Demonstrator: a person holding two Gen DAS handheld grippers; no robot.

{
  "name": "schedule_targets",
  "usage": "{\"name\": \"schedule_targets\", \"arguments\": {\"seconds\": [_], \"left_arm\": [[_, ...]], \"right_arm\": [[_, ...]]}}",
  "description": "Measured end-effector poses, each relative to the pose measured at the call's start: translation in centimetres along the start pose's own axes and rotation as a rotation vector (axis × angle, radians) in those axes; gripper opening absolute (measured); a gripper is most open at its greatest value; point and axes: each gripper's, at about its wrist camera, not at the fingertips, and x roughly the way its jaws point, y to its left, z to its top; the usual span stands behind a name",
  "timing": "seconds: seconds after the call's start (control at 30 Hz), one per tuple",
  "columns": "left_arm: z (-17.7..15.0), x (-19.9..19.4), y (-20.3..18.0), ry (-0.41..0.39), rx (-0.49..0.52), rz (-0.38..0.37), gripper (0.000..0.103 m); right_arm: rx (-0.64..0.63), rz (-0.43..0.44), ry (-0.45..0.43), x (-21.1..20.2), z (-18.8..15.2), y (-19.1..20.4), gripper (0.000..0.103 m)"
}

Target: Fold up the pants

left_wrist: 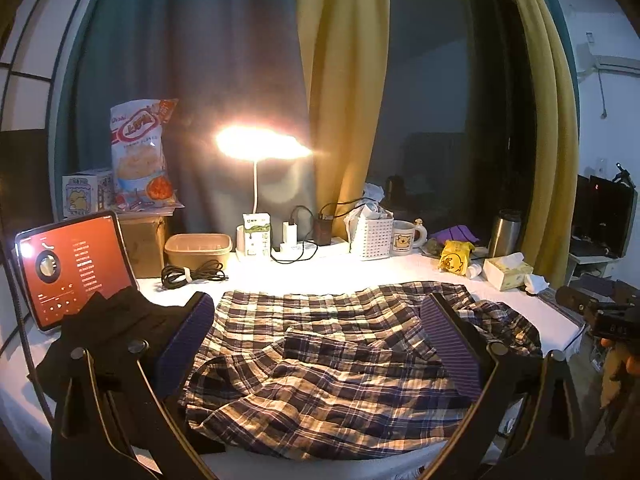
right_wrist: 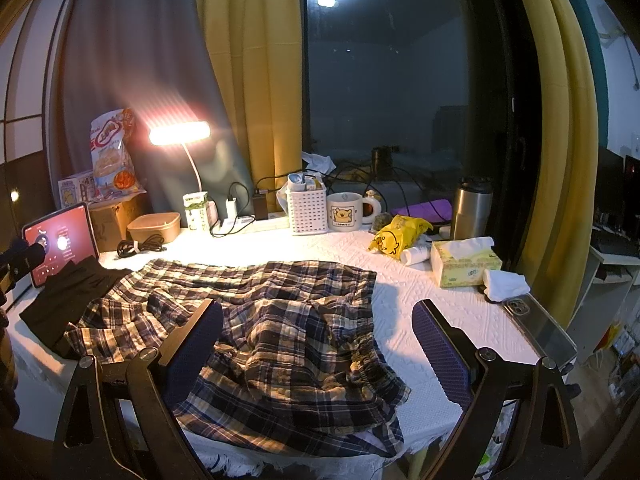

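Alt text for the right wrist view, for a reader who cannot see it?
Rumpled plaid pants lie spread on a white-covered table, with the open right gripper hovering above them, holding nothing. Behind are a lit desk lamp, a bear mug and a tissue box.

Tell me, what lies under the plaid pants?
The plaid pants lie on the white table cover; their left end overlaps a black garment. Anything else beneath is covered.
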Motion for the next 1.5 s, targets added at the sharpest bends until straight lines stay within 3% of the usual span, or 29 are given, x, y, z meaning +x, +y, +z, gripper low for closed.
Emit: {"name": "schedule_targets", "arguments": {"seconds": [1.5], "left_arm": [[-0.1, -0.28, -0.31, -0.011, 0.02, 0.0, 0.102]], "right_arm": [[-0.008, 0.003, -0.004, -0.08, 0.14, 0.4, 0.096]]}}
